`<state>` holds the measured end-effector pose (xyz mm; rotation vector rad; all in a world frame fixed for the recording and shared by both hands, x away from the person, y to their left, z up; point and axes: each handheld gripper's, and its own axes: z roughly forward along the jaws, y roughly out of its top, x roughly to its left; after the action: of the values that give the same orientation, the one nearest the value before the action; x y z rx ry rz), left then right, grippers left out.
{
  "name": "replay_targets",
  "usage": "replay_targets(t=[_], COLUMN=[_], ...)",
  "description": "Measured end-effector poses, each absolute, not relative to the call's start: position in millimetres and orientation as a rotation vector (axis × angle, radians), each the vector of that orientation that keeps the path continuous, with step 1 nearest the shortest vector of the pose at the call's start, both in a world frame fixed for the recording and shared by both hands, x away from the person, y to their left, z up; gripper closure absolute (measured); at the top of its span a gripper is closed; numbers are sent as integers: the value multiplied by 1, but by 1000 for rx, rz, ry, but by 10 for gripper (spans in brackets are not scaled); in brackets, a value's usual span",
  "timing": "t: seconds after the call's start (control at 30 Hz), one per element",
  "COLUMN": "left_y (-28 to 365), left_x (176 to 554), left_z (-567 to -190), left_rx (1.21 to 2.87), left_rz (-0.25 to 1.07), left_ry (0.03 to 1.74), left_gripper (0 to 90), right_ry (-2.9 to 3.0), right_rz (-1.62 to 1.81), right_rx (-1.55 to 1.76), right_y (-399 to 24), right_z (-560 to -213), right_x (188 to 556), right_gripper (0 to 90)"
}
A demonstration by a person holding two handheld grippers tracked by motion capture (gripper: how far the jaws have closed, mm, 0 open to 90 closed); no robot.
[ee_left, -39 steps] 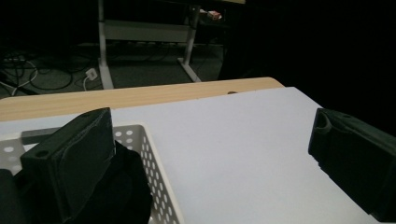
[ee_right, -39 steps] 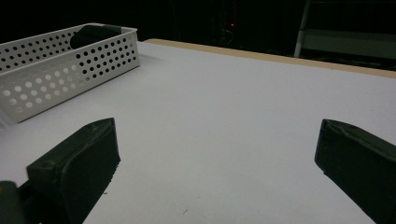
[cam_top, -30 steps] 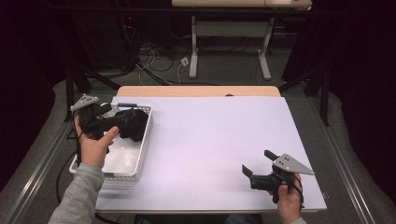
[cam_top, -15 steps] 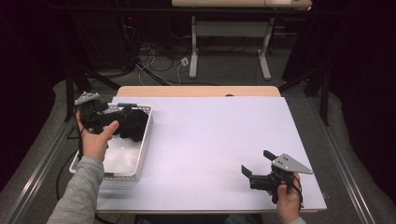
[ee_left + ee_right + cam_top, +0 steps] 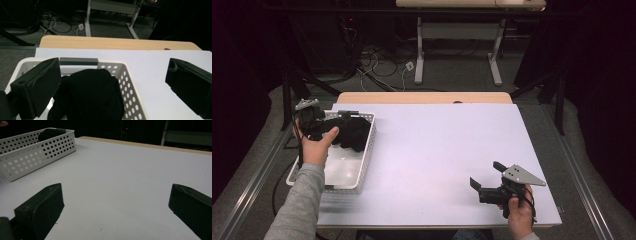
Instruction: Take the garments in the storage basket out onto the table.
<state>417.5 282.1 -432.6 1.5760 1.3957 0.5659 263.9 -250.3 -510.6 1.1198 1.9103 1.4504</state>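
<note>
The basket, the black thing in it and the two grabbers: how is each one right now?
white basket: upright at the table's left edge, holding one thing.
black cloth bundle: crumpled, lying in the basket's far end.
left gripper: open, jaws wide apart over the bundle, gripping nothing.
right gripper: open, empty, low over the bare white tabletop.

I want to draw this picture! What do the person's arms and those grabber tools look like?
Each gripper is black with two chunky black jaws. The right gripper carries a grey three-cornered plate on top; the left gripper has a small grey part too. The left arm wears a grey sleeve.
</note>
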Motion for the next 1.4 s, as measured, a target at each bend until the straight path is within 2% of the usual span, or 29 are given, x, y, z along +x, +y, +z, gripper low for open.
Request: replay_targets(t=[1.4], left_y=[292], left_x=[464], left_z=[-484], left_rx=[1643], left_rz=[513], left_ry=[1542], left_gripper=[5], right_ry=[1959], right_rz=[1436], right_rx=[1108], right_y=[-247], right_z=[-516], right_x=[267], right_gripper=[0])
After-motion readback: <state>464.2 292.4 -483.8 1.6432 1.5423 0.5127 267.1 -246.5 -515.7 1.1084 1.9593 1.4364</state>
